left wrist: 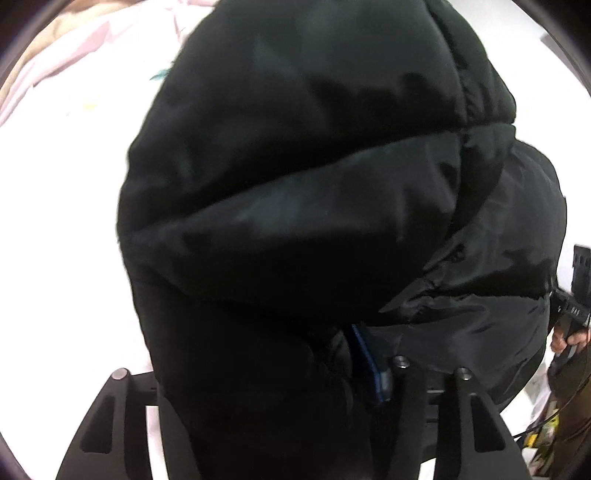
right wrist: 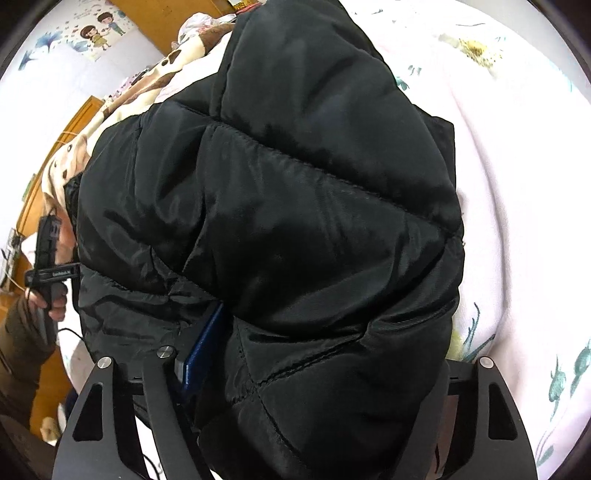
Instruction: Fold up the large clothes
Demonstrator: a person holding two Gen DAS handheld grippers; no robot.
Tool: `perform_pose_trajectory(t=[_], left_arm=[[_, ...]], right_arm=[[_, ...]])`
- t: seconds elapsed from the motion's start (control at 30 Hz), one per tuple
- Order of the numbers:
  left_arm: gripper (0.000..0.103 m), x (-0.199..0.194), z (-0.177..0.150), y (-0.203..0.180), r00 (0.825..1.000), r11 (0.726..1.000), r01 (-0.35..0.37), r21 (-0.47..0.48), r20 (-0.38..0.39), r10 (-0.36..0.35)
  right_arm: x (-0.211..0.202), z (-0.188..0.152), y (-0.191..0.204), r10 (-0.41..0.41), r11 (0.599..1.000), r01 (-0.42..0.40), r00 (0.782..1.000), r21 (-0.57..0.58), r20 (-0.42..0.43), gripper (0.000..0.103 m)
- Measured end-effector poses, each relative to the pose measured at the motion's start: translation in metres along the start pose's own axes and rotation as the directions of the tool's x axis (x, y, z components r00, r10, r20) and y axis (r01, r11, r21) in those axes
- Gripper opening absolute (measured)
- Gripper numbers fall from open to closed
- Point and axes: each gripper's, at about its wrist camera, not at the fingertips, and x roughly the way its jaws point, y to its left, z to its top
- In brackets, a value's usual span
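Observation:
A black puffer jacket fills both views and lies bunched on a white floral bed sheet. My left gripper points down into it. A thick fold fills the gap between the fingers, and the blue pad presses on the fabric. The other finger is buried under the cloth. My right gripper grips another thick fold of the jacket the same way. Its blue pad lies against the fabric and its far finger is hidden.
A hand on the other gripper's handle shows at the right edge, and a hand at the left edge. A cream blanket with brown spots lies behind the jacket. Wooden furniture stands beyond. Pink fabric lies far left.

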Motion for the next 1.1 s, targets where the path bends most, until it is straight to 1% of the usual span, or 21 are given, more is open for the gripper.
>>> perform_pose_trajectory(t=[0.03,0.07,0.13,0.2,0.23,0.27,0.3,0.37,0.43,0.47,0.5,0.53,0.6,0.63,0.7,0.8,0.83,0.9,1.1], left_arm=[[0.06,0.0,0.0,0.001,1.0,1.0,0.003,0.0,-0.001,-0.003],[0.061,0.001,0.001,0.005,1.0,1.0,0.021,0.004,-0.009,-0.021],[0.072,0.005,0.008,0.02,0.997,0.997,0.074,-0.035,-0.027,-0.075],[0.077,0.01,0.011,0.033,0.991,0.988,0.128,-0.088,-0.032,-0.132],[0.077,0.011,0.011,0.035,0.99,0.986,0.136,-0.101,-0.029,-0.14],[0.077,0.01,0.012,0.035,0.991,0.985,0.128,-0.112,-0.02,-0.131],[0.076,0.007,0.012,0.033,0.993,0.988,0.111,-0.108,-0.014,-0.113],[0.069,0.002,0.014,0.032,0.994,0.99,0.103,-0.101,-0.009,-0.105],[0.059,-0.006,0.016,0.034,0.994,0.989,0.11,-0.103,-0.001,-0.111],[0.057,-0.009,0.016,0.035,0.994,0.989,0.111,-0.101,0.004,-0.111],[0.052,-0.014,0.016,0.034,0.994,0.989,0.109,-0.101,0.011,-0.108],[0.048,-0.018,0.011,0.033,0.994,0.989,0.107,-0.101,0.017,-0.106],[0.043,-0.028,0.011,0.033,0.994,0.989,0.102,-0.103,0.042,-0.098],[0.04,-0.033,0.011,0.034,0.994,0.988,0.104,-0.111,0.056,-0.098],[0.038,-0.04,0.011,0.036,0.992,0.986,0.113,-0.12,0.074,-0.105],[0.035,-0.057,0.002,0.036,0.988,0.982,0.129,-0.138,0.107,-0.114],[0.034,-0.057,-0.005,0.032,0.987,0.982,0.129,-0.136,0.113,-0.114],[0.033,-0.065,-0.008,0.034,0.985,0.982,0.13,-0.135,0.13,-0.112],[0.029,-0.098,-0.009,0.036,0.976,0.984,0.132,-0.122,0.19,-0.107]], right_arm=[[0.0,-0.001,0.004,-0.001,1.0,0.001,1.0,0.003,0.001,0.076],[0.001,-0.001,0.006,-0.003,1.0,0.003,1.0,0.003,0.001,0.076],[0.002,-0.001,0.009,-0.009,1.0,0.009,1.0,0.001,0.001,0.076],[0.005,-0.001,0.011,-0.009,1.0,0.009,1.0,0.013,-0.001,0.076],[0.001,-0.005,0.01,-0.008,1.0,0.008,1.0,0.017,-0.001,0.076],[-0.002,-0.009,0.003,-0.01,1.0,0.01,1.0,0.027,0.0,0.076],[-0.003,-0.008,0.002,-0.015,0.999,0.015,1.0,0.035,-0.001,0.076],[-0.003,-0.005,0.004,-0.032,0.999,0.032,0.999,0.033,-0.001,0.076],[-0.005,-0.005,0.006,-0.033,0.999,0.033,0.999,0.032,0.006,0.072],[-0.006,-0.006,0.008,-0.032,0.999,0.031,0.999,0.036,0.011,0.068],[-0.008,-0.007,0.011,-0.034,0.999,0.033,0.999,0.036,0.02,0.062],[-0.01,-0.008,0.014,-0.038,0.999,0.037,0.999,0.03,0.03,0.059],[-0.016,-0.011,0.026,-0.06,0.998,0.06,0.997,0.0,0.054,0.047],[-0.018,-0.011,0.029,-0.063,0.998,0.064,0.996,-0.006,0.062,0.044],[-0.025,-0.012,0.038,-0.072,0.997,0.073,0.994,-0.013,0.087,0.037],[-0.033,-0.014,0.05,-0.082,0.996,0.086,0.99,-0.029,0.111,0.031],[-0.036,-0.015,0.054,-0.087,0.995,0.092,0.989,-0.035,0.118,0.03],[-0.042,-0.016,0.061,-0.087,0.995,0.093,0.987,-0.036,0.138,0.028],[-0.056,-0.022,0.081,-0.091,0.994,0.102,0.976,-0.045,0.197,0.025]])
